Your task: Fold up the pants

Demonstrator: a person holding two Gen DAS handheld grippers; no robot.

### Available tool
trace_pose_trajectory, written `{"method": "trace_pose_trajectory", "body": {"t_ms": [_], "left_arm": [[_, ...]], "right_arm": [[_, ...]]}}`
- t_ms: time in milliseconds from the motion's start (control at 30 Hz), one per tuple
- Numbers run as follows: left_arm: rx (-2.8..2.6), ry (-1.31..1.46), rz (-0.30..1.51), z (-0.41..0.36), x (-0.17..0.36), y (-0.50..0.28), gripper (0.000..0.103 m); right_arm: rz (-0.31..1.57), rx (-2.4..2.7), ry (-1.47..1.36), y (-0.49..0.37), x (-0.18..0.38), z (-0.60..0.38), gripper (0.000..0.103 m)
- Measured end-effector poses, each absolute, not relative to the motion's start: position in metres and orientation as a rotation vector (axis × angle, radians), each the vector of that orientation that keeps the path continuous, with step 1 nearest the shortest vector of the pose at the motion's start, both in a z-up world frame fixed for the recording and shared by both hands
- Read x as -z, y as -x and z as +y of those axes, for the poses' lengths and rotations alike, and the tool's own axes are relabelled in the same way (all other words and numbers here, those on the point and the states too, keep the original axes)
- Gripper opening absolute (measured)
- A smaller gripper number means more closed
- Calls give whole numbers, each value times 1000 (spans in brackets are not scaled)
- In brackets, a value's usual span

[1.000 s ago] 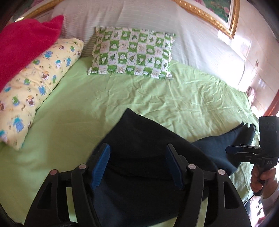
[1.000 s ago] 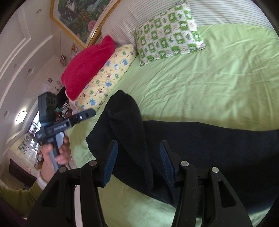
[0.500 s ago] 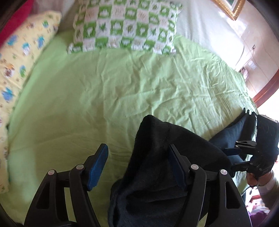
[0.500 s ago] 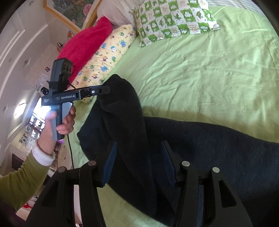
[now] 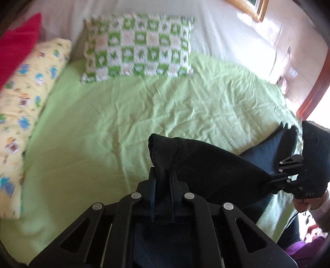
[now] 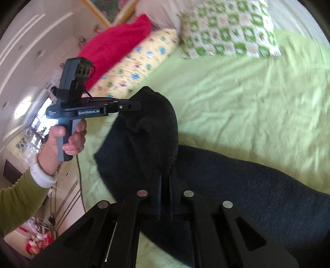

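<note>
One pair of dark pants lies on a bed covered by a light green sheet. Two handheld grippers work it. The left gripper has its jaws closed tight on a raised fold of the dark cloth, lifted clear of the sheet. The right gripper is likewise clamped on a bunched ridge of the same pants.

Three pillows sit at the head of the bed: one green-and-white checked pillow, one yellow cartoon-print pillow, and one red pillow, cut off by the frame edge. One gilt picture frame shows only a corner.

The lower part of the pants is hidden behind each gripper's body, and the far leg runs out of view at the bed's edge. Both views are motion-blurred.

Half a second ago both grippers stood wide apart over the cloth; now both have closed on it.
</note>
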State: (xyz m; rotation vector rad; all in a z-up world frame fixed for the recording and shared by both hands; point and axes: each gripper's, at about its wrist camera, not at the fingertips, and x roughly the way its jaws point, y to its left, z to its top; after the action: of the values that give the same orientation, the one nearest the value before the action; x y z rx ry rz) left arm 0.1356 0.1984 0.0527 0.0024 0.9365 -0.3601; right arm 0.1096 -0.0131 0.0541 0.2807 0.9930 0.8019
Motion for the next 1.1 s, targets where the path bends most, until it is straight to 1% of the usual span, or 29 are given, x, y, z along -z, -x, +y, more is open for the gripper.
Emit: {"method": "trace_pose_trajectory", "body": {"t_ms": [100, 200, 533, 567, 600, 633, 667, 733, 800, 900, 933, 967, 1033, 1100], "left_arm": [[336, 29, 858, 210, -64, -105, 9], [305, 67, 801, 224, -63, -78, 9], [242, 189, 778, 243, -20, -22, 10], [234, 195, 775, 244, -16, -19, 11], [225, 200, 774, 245, -14, -16, 12], [211, 204, 776, 246, -11, -14, 14], [196, 210, 781, 248, -8, -12, 15], [166, 246, 794, 253, 0, -6, 19], [148, 283, 811, 258, 5, 1, 19], [116, 325, 816, 264, 9, 14, 21], [105, 345, 814, 266, 9, 21, 25], [98, 356, 811, 267, 8, 24, 32], [75, 387, 804, 269, 6, 35, 40], [71, 418, 791, 268, 2, 43, 42]], "right_arm": [[935, -838, -245, -88, -72, -3, 7], [905, -858, -180, -67, -77, 10, 7], [980, -869, -143, -35, -38, 33, 6], [988, -869, -147, -34, -34, 34, 7], [1000, -877, -157, -33, -32, 34, 10], [1009, -878, -162, -32, -30, 34, 11], [1011, -873, -163, -31, -29, 34, 13], [1012, -867, -170, -29, -27, 35, 20], [1013, -869, -181, -26, -26, 36, 29], [1007, -870, -187, -22, -26, 37, 32], [1004, -870, -195, -21, -26, 37, 32], [1001, -872, -201, -20, -27, 37, 32], [993, -876, -216, -18, -28, 36, 32], [985, -874, -230, -17, -31, 35, 32]]}}
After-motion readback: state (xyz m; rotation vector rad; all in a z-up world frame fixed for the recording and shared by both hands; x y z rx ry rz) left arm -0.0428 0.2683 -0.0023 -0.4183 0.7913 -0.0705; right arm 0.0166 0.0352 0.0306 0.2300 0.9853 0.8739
